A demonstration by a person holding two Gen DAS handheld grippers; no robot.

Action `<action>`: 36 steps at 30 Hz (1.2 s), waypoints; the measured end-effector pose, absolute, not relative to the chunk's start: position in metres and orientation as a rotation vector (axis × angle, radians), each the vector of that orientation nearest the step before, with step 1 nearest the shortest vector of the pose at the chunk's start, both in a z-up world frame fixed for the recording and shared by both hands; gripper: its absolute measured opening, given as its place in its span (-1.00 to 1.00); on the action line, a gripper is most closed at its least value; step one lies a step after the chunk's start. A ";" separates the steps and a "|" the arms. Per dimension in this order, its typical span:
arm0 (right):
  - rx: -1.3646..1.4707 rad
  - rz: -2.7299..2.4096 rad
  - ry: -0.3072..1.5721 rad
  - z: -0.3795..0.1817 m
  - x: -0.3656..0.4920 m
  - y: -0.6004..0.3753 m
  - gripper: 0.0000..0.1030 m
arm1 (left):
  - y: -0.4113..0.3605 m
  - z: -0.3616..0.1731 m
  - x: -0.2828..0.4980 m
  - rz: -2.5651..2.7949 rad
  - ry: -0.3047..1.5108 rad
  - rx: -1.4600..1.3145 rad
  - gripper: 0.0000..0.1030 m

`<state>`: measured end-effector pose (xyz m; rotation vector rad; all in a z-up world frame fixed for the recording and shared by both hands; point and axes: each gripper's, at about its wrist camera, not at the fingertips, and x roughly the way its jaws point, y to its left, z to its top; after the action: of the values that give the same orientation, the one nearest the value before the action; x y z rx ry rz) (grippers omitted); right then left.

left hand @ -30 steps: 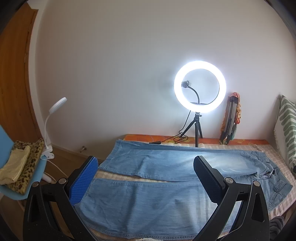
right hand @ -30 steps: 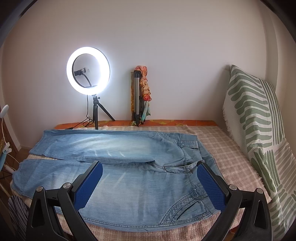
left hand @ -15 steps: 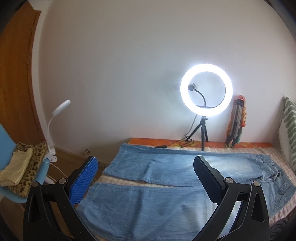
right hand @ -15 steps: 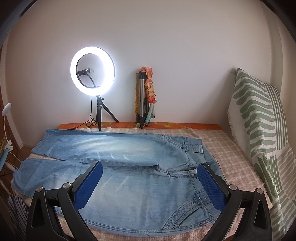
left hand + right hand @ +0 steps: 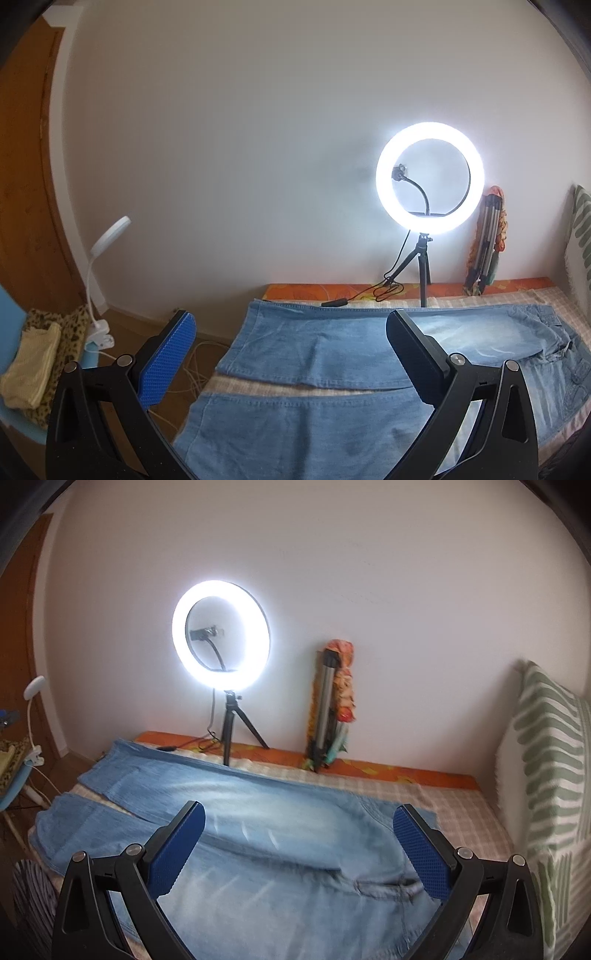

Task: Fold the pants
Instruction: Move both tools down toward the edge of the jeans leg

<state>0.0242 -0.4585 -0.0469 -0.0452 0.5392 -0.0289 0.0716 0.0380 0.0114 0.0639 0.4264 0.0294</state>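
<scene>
Left tool and right tool, both spread wide and empty, hover above the bed. Jeans lie flat, legs apart. Denim looks heavy, limp yet grippy; pinch hems and waistband.

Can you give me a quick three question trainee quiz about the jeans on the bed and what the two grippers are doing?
1. True or false: the left gripper is clamped on the jeans.
2. Are the jeans' two legs A) stacked or B) spread apart side by side?
3. Fill in: the lit ring light stands on a small ____ at the back of the bed.

Key: 1 false, both it and the right gripper are open and empty; 2 B; 3 tripod.
</scene>
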 end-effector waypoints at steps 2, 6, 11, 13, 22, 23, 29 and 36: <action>-0.055 -0.009 0.552 -0.044 0.045 -0.460 0.99 | 0.039 0.011 0.083 0.022 0.438 0.061 0.99; -0.064 0.050 0.574 -0.045 0.096 -0.459 0.99 | 0.034 0.008 0.116 -0.026 0.488 0.047 0.99; -0.081 0.133 0.623 -0.061 0.149 -0.455 0.97 | 0.020 -0.001 0.157 -0.072 0.550 0.043 0.97; -0.109 0.156 0.651 -0.074 0.175 -0.452 0.92 | 0.015 -0.005 0.169 -0.081 0.565 0.053 0.95; -0.199 0.262 0.787 -0.148 0.270 -0.449 0.51 | -0.007 -0.060 0.238 -0.109 0.697 0.006 0.80; -0.203 0.273 0.802 -0.156 0.277 -0.448 0.43 | -0.009 -0.066 0.243 -0.112 0.711 0.002 0.80; -0.244 0.324 0.895 -0.210 0.322 -0.441 0.32 | -0.026 -0.120 0.272 -0.128 0.822 0.010 0.66; -0.263 0.373 0.968 -0.253 0.364 -0.437 0.18 | -0.037 -0.169 0.293 -0.139 0.907 0.026 0.52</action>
<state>0.3636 -0.4366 -0.2527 -0.2630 0.9681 0.3727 0.2934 -0.0371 -0.1688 0.0263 0.9070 -0.1395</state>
